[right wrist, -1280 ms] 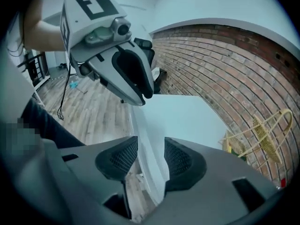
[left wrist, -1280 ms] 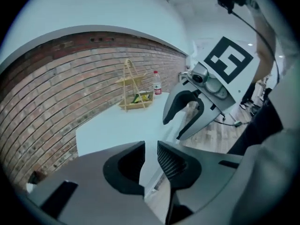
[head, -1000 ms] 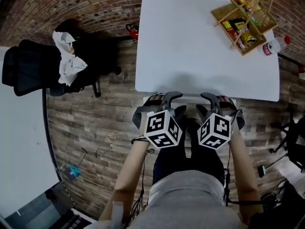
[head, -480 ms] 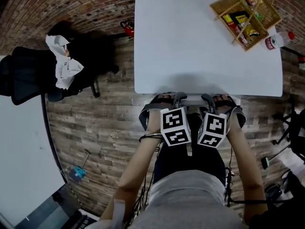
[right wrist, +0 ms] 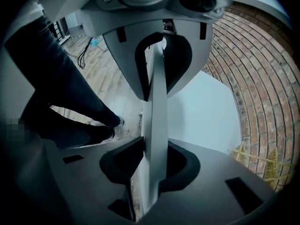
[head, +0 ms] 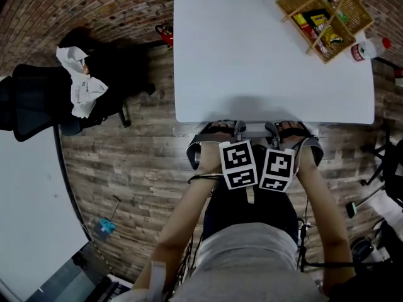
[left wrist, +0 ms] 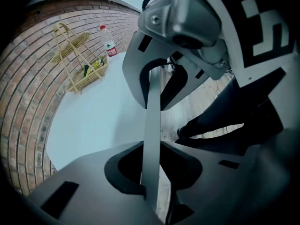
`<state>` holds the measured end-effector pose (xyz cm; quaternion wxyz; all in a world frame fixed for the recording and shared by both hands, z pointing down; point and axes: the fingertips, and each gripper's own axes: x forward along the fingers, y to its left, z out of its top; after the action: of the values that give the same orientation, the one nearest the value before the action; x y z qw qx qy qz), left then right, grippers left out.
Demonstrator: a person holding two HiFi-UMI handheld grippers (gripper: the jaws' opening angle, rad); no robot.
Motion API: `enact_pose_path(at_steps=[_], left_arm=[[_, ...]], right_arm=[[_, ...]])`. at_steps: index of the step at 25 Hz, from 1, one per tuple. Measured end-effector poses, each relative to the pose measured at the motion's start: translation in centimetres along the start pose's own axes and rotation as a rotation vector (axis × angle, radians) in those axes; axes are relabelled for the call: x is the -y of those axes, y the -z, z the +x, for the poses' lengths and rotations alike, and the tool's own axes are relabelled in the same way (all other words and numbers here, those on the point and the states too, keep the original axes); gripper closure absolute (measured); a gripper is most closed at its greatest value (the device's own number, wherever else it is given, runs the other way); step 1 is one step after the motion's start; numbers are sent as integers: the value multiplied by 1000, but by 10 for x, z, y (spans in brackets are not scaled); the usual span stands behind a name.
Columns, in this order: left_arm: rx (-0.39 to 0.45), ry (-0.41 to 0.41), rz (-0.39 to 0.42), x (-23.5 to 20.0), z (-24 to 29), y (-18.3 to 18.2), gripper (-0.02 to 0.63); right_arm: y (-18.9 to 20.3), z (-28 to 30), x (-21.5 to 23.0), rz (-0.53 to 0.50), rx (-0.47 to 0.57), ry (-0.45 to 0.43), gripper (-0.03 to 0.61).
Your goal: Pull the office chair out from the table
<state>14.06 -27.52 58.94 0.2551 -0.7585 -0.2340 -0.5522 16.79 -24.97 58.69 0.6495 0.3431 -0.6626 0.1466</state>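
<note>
The chair stands pushed under the white table; only the pale grey top edge of its backrest shows at the table's near side. My left gripper and right gripper point steeply down side by side on that edge. In the left gripper view the thin grey backrest edge runs between my left gripper's jaws, which are closing and touch it on both sides. The right gripper view shows the same edge pinched the same way, jaws closing.
A wicker basket of packets and a plastic bottle stand on the table's far right corner. A black office chair with a white cloth stands at the left. The person's legs are right behind the chair.
Both grippers have sunk onto the backrest's top edge and drawn closer together, their marker cubes rolling. Their jaws have narrowed from wide open onto the edge.
</note>
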Motion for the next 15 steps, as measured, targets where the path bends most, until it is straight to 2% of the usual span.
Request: enact_pose_path(at_steps=[7, 15], left_arm=[[-1, 3, -22, 0, 1, 0, 526], [-7, -38, -27, 0, -1, 1, 526]], right_arm=[[0, 0, 1, 40, 26, -5, 482], [-1, -1, 1, 40, 36, 8, 482]])
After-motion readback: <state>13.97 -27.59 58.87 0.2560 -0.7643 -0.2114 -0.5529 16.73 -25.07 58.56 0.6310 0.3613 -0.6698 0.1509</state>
